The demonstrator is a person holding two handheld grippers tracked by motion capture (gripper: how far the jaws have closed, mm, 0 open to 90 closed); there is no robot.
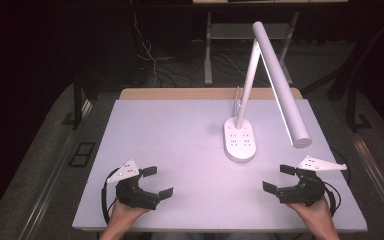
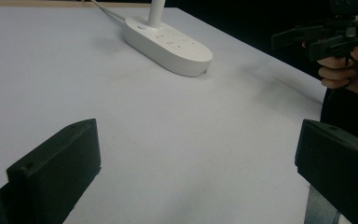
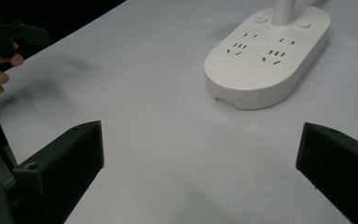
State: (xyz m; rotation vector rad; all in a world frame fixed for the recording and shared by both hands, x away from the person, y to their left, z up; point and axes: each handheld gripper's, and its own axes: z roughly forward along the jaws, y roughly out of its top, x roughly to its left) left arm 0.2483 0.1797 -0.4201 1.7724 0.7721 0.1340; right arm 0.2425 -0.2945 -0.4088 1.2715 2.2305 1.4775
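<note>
Both grippers, left (image 1: 157,182) and right (image 1: 279,178), spread fingers wide, holding nothing.

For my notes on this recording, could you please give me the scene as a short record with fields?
surface: white table
object: white desk lamp, upright, far right of centre
lamp base: oval base with sockets on top
lamp head: long bar angled down towards the right
left gripper: open, empty, near edge
right gripper: open, empty, near edge
contact: neither gripper touches the lamp

Bright, evenly lit table (image 1: 180,130), dark surroundings, soft shadows, slight blur.
</note>
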